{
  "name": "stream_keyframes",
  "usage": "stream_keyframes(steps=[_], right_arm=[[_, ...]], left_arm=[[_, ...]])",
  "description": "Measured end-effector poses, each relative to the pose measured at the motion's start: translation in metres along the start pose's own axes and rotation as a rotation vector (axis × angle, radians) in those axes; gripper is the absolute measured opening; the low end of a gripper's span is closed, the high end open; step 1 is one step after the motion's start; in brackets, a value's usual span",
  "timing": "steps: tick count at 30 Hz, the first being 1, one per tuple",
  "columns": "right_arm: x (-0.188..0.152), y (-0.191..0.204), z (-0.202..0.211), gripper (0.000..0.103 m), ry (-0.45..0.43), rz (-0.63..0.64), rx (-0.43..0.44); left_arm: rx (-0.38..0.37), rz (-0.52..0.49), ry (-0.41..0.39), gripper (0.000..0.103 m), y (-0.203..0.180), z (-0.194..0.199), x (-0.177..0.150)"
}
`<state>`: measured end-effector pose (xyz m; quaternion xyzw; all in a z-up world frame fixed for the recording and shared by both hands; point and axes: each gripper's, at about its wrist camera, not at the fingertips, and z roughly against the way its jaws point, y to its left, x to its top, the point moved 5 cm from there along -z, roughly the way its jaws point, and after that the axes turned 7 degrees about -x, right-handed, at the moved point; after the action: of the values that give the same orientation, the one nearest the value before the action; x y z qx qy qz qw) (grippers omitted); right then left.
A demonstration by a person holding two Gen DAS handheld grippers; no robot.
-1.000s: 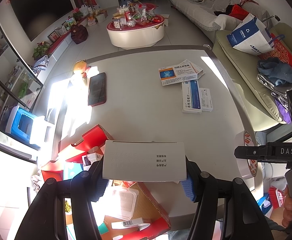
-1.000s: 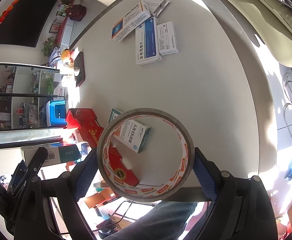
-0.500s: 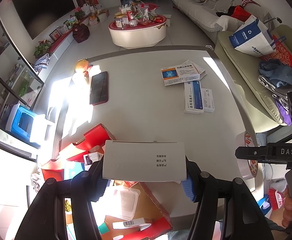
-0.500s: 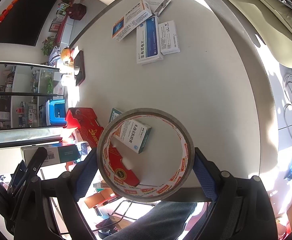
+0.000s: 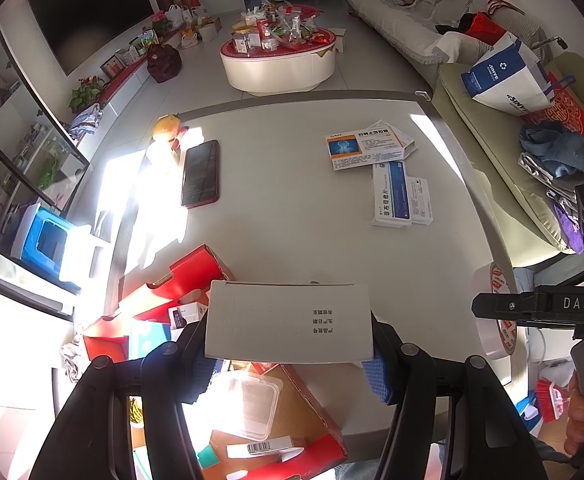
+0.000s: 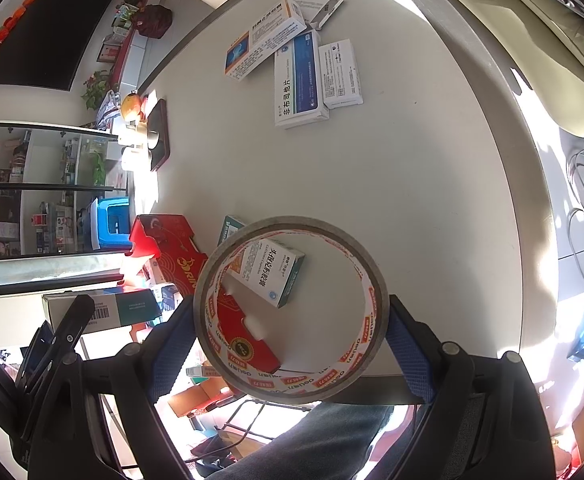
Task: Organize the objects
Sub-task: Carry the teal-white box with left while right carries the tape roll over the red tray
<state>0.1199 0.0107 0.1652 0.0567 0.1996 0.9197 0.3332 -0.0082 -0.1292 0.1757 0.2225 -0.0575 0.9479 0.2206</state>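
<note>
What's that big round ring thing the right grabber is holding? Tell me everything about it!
It is a roll of tape, a wide ring with a grey-brown outer band and a white cardboard core printed with red labels. The right gripper holds it on edge, a blue pad pressing each side, above the near edge of the white table. Its open middle faces the camera, so a small medicine box on the table shows through it.
</note>
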Motion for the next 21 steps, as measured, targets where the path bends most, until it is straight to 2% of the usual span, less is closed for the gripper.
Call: stream_keyframes(steps=[5,8,14,18,21], right_arm=[[0.000,0.004,-0.004,0.089,0.007,0.011,-0.001],[0.000,0.019,-0.007,0.089,0.015,0.067,0.000],[-0.020,0.100,-0.030,0.089,0.071,0.356,0.018],[-0.052,0.167,-0.059,0.089,0.152,0.544,0.054],[-0.078,0.207,-0.087,0.089,0.210,0.660,0.049]], left_arm=[[0.001,0.009,0.001,0.065,0.003,0.000,-0.001],[0.010,0.021,-0.004,0.065,0.009,0.002,-0.002],[0.064,0.119,-0.012,0.065,0.048,0.013,-0.016],[0.127,0.215,0.004,0.065,0.092,0.017,-0.040],[0.167,0.301,0.024,0.065,0.125,0.015,-0.062]])
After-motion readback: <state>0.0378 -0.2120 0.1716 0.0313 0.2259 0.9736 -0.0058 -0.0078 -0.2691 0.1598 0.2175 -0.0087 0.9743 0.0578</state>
